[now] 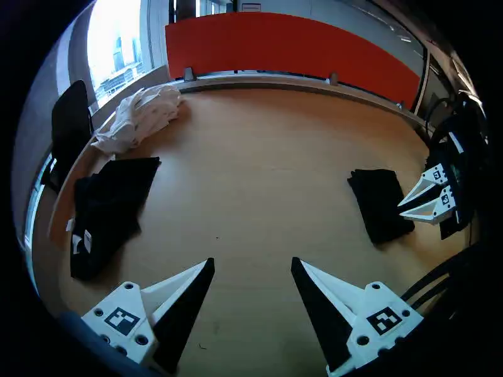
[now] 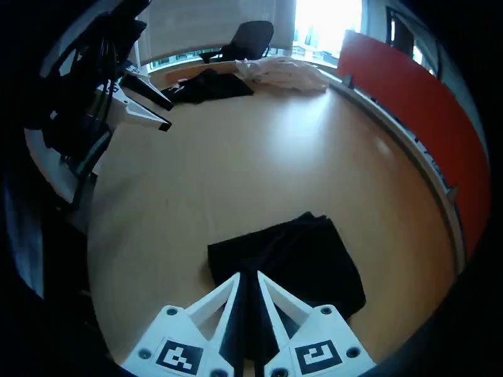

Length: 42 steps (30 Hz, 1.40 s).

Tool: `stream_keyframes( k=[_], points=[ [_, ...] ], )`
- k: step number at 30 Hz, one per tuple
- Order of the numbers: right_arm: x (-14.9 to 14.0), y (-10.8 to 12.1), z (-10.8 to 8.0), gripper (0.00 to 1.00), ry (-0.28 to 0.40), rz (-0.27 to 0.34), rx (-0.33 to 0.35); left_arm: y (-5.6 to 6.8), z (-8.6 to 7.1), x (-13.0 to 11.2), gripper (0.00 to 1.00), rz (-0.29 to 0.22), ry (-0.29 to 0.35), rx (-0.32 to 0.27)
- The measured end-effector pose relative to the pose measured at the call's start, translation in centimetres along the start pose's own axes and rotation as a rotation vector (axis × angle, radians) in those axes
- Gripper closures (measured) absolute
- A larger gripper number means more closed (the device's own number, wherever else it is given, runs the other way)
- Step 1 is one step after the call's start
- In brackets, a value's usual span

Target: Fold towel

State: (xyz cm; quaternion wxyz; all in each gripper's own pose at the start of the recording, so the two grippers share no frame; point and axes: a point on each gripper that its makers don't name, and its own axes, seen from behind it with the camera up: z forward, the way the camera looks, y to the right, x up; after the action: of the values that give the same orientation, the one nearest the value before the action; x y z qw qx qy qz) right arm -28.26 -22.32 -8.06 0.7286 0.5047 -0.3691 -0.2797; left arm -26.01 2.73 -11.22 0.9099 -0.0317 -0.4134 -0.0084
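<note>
The black towel [image 2: 295, 264] is lying folded into a small, thick rectangle on the pale wooden desk [image 1: 264, 163], close to the edge where the person is standing. In the right gripper view the right tool [image 2: 248, 274] is pointing down at the towel's near edge. Its two fingers are drawn almost together, leaving only a thin dark slit between them. The tips are sitting right on the cloth, though I cannot tell whether any fabric is actually pinched between them. From the left gripper view, the same tool is showing its tips at the towel's side edge.

The left tool [image 1: 251, 261] is hovering over bare desk, well apart from the towel. Its fingers are spread wide and holding nothing. It is also showing in the right gripper view, up at the far left, with its fingers apart.

Across the desk, a heap of dark clothing [image 1: 110, 207] is lying near the far corner. A rumpled white cloth [image 1: 141, 116] is sitting just beyond it. A black chair [image 1: 69, 125] is standing past that corner by the bright window [image 1: 116, 44], and a red partition [image 1: 283, 47] is running along the desk's long back edge.
</note>
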Motion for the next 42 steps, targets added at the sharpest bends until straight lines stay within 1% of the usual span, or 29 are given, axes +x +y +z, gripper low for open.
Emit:
stream_keyframes(
  k=[2,3,4,5,8,9,10,11,14,20,26,33,42],
  points=[
    [-0.1,0.0,-0.1,0.92,0.000,0.002,-0.001,0.1,0.1,0.1,0.10,0.003,0.001,-0.001],
    [-0.2,0.0,-0.1,0.88,-0.001,0.005,-0.001,0.2,0.1,0.1,0.10,0.005,0.001,-0.001],
    [-0.2,0.0,-0.2,0.81,-0.002,0.009,-0.002,0.2,0.1,0.1,0.10,0.006,0.001,-0.002],
    [-0.3,0.0,-0.2,0.72,-0.003,0.012,-0.003,0.3,0.1,0.2,0.10,0.007,0.001,-0.003],
    [-0.6,0.0,-0.3,0.31,-0.010,0.030,0.000,0.5,0.1,0.2,0.10,0.008,-0.001,-0.008],
    [-0.7,0.0,-0.4,0.22,-0.010,0.036,0.000,0.5,0.1,0.2,0.10,0.006,-0.001,-0.011],
    [-0.7,0.0,-0.4,0.18,-0.008,0.041,0.001,0.6,0.1,0.2,0.10,0.003,-0.002,-0.015],
    [-0.8,0.0,-0.5,0.17,-0.007,0.047,0.002,0.7,0.1,0.2,0.10,0.001,-0.002,-0.018],
    [-0.8,0.1,-0.7,0.17,-0.003,0.052,-0.006,0.7,0.0,0.2,0.10,-0.005,0.000,-0.018],
    [-1.1,0.5,-1.0,0.17,-0.003,0.056,-0.025,0.7,0.0,0.1,0.10,0.003,-0.001,-0.015],
    [-2.0,0.6,-1.4,0.17,-0.010,0.076,-0.044,0.7,-0.1,-0.1,0.10,0.003,-0.003,-0.015],
    [-4.3,0.1,-2.0,0.17,-0.034,0.109,-0.061,0.9,0.0,0.0,0.10,0.005,-0.001,-0.017],
    [-7.5,-0.5,-3.2,0.17,-0.067,0.163,-0.085,1.2,0.2,0.0,0.10,0.006,-0.001,-0.023]
  ],
)
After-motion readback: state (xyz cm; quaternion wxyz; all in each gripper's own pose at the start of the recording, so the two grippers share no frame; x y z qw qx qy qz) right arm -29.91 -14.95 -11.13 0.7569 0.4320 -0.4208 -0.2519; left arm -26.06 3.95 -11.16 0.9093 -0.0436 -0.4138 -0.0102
